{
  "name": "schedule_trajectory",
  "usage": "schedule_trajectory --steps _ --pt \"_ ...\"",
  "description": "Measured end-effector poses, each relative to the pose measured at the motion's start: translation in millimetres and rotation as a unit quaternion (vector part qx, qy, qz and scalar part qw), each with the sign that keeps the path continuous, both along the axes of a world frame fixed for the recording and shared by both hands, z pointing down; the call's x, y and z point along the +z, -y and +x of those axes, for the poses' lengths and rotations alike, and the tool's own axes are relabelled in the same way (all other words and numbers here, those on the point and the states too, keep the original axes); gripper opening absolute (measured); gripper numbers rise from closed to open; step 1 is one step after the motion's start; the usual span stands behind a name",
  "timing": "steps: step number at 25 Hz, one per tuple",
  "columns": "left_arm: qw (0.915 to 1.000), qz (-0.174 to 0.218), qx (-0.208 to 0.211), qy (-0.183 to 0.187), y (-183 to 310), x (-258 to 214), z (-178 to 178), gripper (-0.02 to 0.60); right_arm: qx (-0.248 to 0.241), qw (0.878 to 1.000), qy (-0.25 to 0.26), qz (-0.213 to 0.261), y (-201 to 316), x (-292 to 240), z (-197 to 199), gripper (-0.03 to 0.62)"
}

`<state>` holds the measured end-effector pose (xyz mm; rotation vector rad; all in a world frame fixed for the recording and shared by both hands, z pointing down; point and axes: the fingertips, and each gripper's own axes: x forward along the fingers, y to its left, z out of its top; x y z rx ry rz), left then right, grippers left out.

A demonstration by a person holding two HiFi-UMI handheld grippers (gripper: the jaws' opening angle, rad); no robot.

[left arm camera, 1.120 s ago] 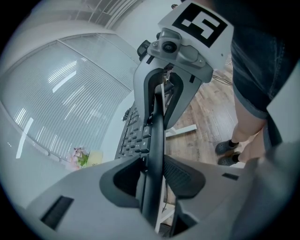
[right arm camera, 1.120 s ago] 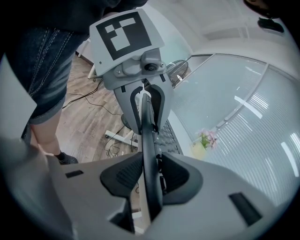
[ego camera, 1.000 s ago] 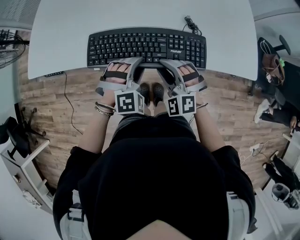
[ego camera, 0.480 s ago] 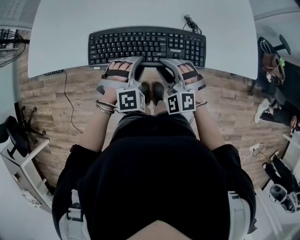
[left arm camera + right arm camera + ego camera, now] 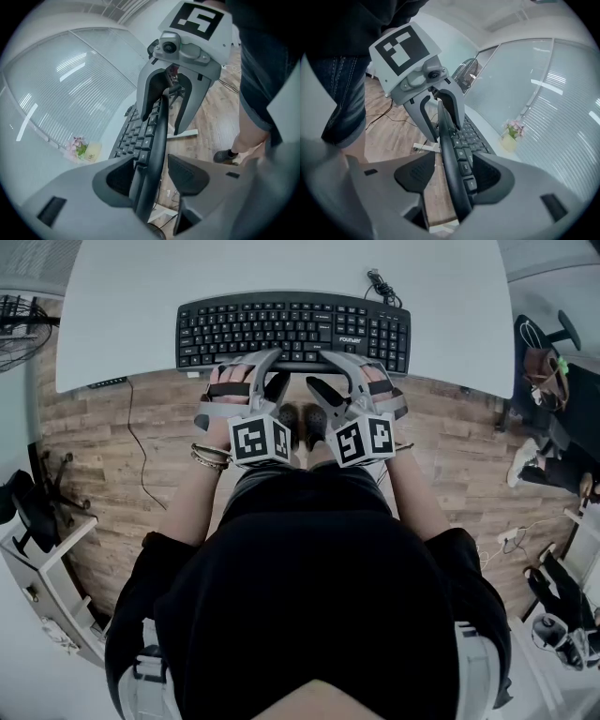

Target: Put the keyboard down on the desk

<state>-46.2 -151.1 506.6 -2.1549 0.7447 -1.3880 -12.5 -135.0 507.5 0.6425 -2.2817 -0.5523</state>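
At the near edge of the white desk the black keyboard lies flat, keys up, its front lip running along the desk's rim and its cable bunched behind its far right corner.

The left gripper reaches in at the lip left of centre. In the left gripper view its jaws have just been opening and now stand wide, with the keyboard's front lip passing between them. The pad on the underside stands clear of the lip, with wooden floor showing in the gap. The pad on the key side sits close over the keys, and I cannot tell whether it touches them. Nothing is clamped.

The right gripper meets the lip just right of centre, its marker cube near the left one's. The right gripper view shows the same picture mirrored: the jaws have just been opening and are spread wide around the keyboard's lip. The underside pad is well off it, and the key-side pad hangs just above the key row. It grips nothing.

A small pot of flowers stands on the desk beyond.
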Motion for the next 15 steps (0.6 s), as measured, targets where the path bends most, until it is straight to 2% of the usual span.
schedule_trajectory --steps 6,12,15 --pt "0.9999 -0.013 -0.008 -0.003 -5.2 -3.2 -11.1 0.250 -0.026 1.000 0.003 -0.017 -12.0 -11.4 -7.9 0.264" --pt "0.9982 -0.010 -0.041 -0.043 -9.5 -27.4 -19.5 0.250 -0.015 0.997 0.073 -0.029 -7.3 -54.7 -11.3 0.264" --pt "0.9946 -0.005 -0.055 -0.088 -8.7 -44.3 -18.9 0.248 -0.007 0.994 0.103 -0.019 -0.1 -79.0 -13.0 0.264"
